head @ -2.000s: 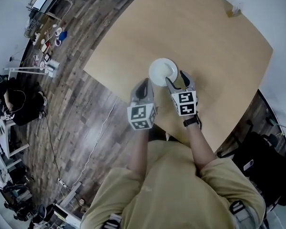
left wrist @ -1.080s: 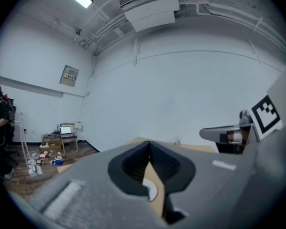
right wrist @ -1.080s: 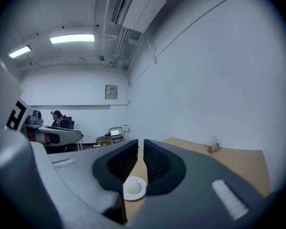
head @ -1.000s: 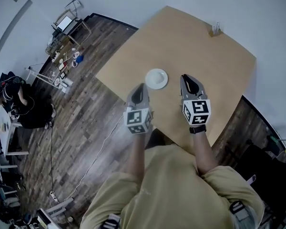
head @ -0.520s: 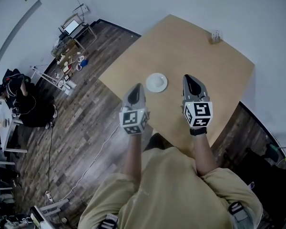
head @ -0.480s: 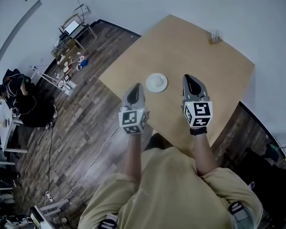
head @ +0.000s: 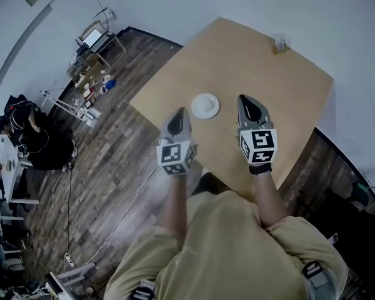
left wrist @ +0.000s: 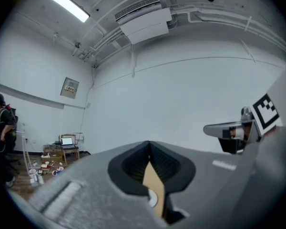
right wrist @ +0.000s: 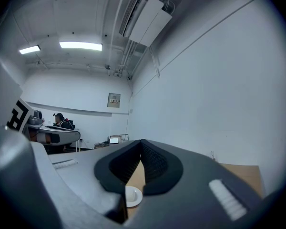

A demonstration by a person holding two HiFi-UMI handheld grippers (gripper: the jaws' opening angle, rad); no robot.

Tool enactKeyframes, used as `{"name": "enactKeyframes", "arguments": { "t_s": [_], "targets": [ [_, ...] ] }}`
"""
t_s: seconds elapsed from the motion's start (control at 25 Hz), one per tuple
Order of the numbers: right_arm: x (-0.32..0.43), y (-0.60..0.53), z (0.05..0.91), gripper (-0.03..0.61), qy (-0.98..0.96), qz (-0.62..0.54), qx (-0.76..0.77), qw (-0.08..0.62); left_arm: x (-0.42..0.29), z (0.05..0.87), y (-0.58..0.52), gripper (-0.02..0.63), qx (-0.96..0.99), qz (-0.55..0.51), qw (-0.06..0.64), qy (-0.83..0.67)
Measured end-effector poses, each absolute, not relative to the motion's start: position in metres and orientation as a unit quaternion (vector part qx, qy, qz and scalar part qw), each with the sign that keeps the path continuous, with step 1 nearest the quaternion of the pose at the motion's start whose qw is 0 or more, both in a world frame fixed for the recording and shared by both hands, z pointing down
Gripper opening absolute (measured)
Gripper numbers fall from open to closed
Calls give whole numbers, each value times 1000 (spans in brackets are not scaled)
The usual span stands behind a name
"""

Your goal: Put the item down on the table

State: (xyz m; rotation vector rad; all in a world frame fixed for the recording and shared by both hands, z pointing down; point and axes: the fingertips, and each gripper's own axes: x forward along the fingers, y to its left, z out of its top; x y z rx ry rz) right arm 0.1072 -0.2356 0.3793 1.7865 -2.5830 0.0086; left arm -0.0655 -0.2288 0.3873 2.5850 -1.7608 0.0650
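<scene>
Right gripper [head: 249, 104] is off the white plate [head: 205, 105]; it and left gripper [head: 177, 116] are backed away, clenched empty, and the plate sits on the table [head: 269, 61], so placement looks done.

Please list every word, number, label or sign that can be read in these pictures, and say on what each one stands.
No word or number can be read here.
The left cube and right cube, on the left gripper and right gripper: black-and-white square patterns only, no letters.
The wall panel: print too small to read.
The laptop screen: too small to read.
</scene>
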Motion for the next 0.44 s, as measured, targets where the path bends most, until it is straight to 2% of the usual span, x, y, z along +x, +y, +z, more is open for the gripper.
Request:
{"name": "enactKeyframes", "arguments": {
  "t_s": [0.44],
  "targets": [
    [88, -258, 400, 8, -825, 15, 565, 19, -79, 409, -254, 2, 826, 27, 32, -562]
  ]
}}
